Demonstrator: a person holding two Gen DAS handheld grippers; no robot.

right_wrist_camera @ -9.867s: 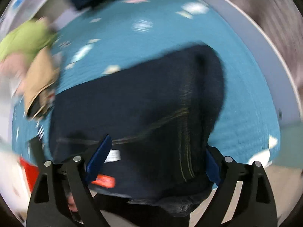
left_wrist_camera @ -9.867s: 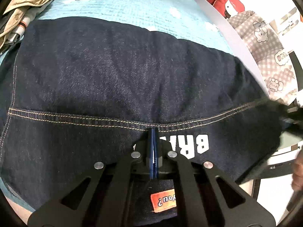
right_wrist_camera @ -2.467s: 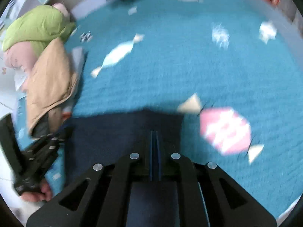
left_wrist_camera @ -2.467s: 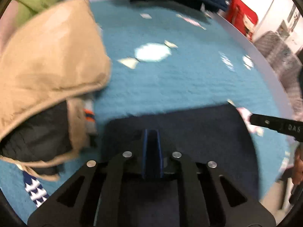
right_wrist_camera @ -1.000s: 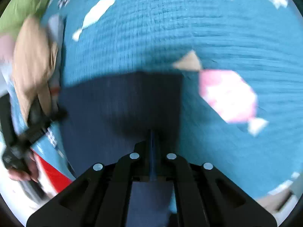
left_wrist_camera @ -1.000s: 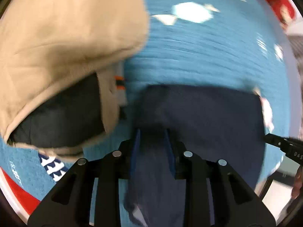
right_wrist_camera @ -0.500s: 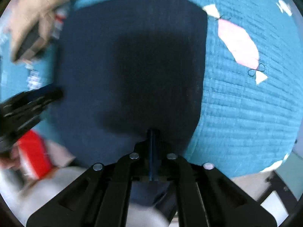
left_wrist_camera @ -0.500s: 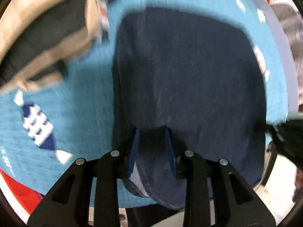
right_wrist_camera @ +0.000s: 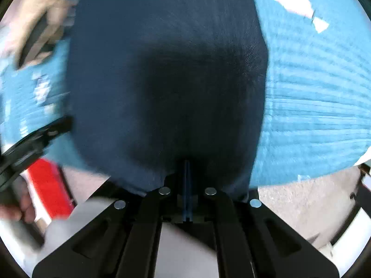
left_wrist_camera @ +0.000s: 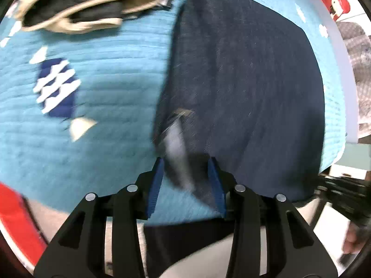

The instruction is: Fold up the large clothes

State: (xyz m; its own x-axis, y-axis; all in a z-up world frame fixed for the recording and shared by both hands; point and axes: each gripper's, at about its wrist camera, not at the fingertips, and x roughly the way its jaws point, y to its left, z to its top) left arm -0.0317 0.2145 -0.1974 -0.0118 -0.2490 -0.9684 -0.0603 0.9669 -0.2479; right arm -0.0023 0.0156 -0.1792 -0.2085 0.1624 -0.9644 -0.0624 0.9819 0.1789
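Left wrist view: left gripper (left_wrist_camera: pixel 186 173) fingers spread apart at 6 o'clock, straddling the folded denim garment's (left_wrist_camera: pixel 243 81) near edge. Right gripper (right_wrist_camera: pixel 187 176) clamps the denim on the blue blanket (right_wrist_camera: pixel 313 104).

Motion blur smears the denim garment's (left_wrist_camera: pixel 243 81) near corner between the left gripper's (left_wrist_camera: pixel 186 185) fingers, hiding its detail.

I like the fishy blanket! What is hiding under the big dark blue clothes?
Under the folded dark denim garment lies the teal patterned blanket, showing all around its edges. Whatever pattern sits directly beneath the denim is covered.
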